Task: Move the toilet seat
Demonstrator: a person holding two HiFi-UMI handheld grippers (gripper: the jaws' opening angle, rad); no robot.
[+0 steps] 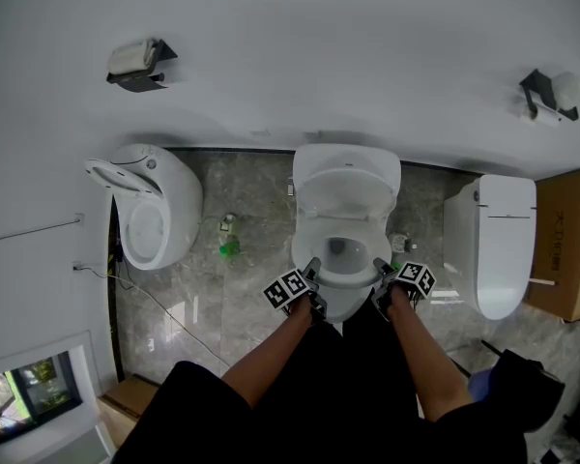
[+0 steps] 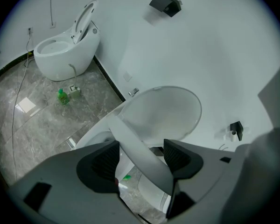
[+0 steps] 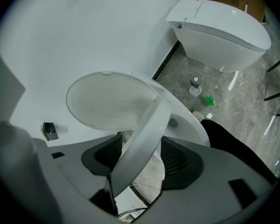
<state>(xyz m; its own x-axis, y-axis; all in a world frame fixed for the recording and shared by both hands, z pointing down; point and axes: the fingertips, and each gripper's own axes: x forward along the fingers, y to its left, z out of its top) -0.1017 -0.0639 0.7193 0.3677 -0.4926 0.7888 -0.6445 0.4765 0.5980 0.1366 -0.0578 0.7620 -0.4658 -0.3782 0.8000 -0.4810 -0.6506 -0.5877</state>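
We pinch the toilet seat [image 2: 141, 154] both sides, left gripper [image 1: 310, 269] at 8 o'clock, right gripper [image 1: 381, 267] at 4, likely for an even lift.

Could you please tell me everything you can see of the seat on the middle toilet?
The toilet seat is a smooth, glossy white ring that looks like plastic. It belongs to the middle toilet. Its front is raised off the bowl and tilted, with the floor showing beneath it, and its back runs toward the open lid. The left hand-held gripper and the right hand-held gripper each clamp one side of the ring near the front.
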